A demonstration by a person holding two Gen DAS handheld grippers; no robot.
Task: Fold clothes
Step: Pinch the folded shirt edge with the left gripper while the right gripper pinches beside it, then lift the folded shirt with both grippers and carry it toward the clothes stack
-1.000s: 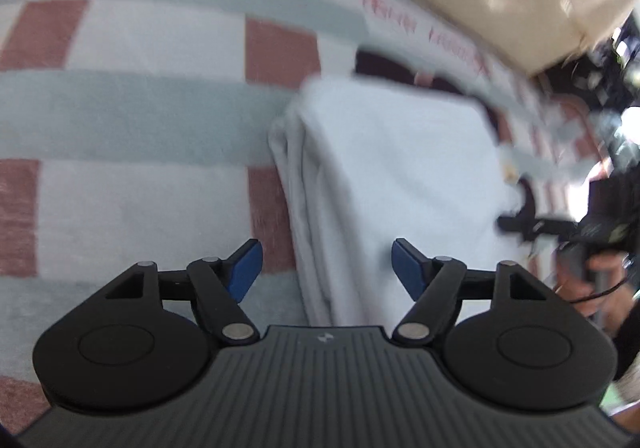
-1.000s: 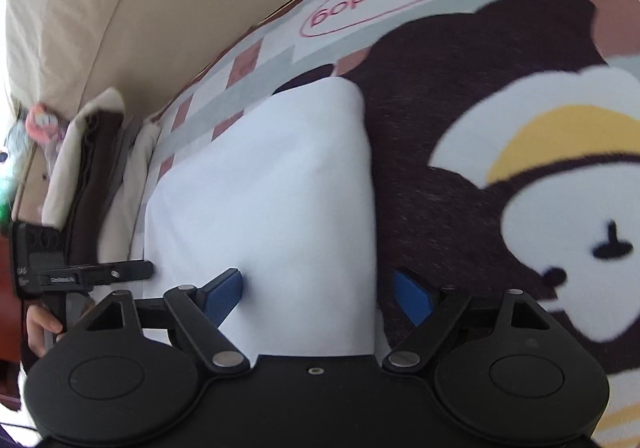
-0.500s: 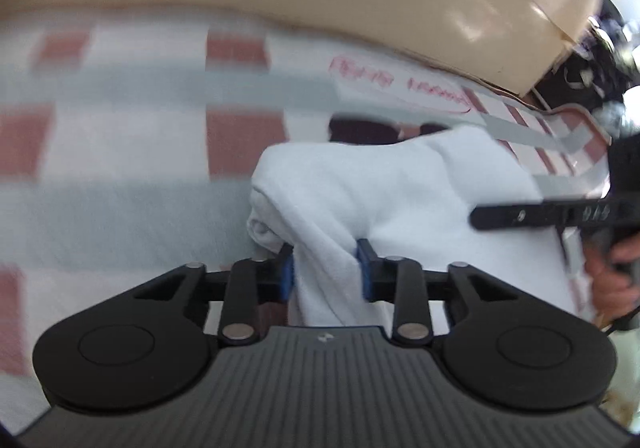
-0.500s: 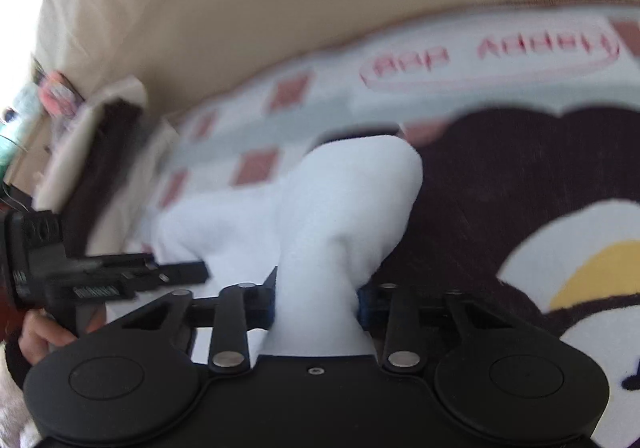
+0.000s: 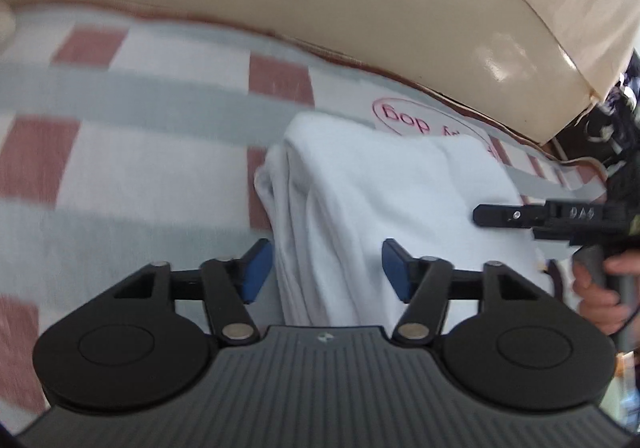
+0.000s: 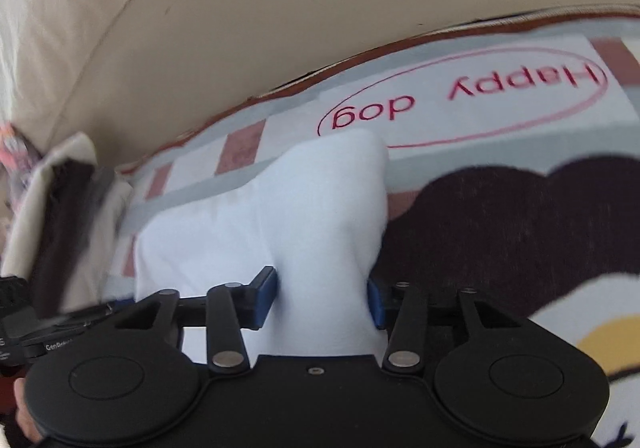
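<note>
The folded white garment (image 5: 384,200) lies on the checked blanket (image 5: 120,176), just below its "Happy dog" label (image 6: 460,96). The left claw (image 5: 326,268) is released astride one edge; the right claw (image 6: 322,298) grasps a bunched corner. Pulling now could undo the layers.

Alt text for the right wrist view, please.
The right gripper is closed on a bunched edge of a folded white garment, which lies on a checked blanket printed "Happy dog". A beige cushion rises behind.
</note>
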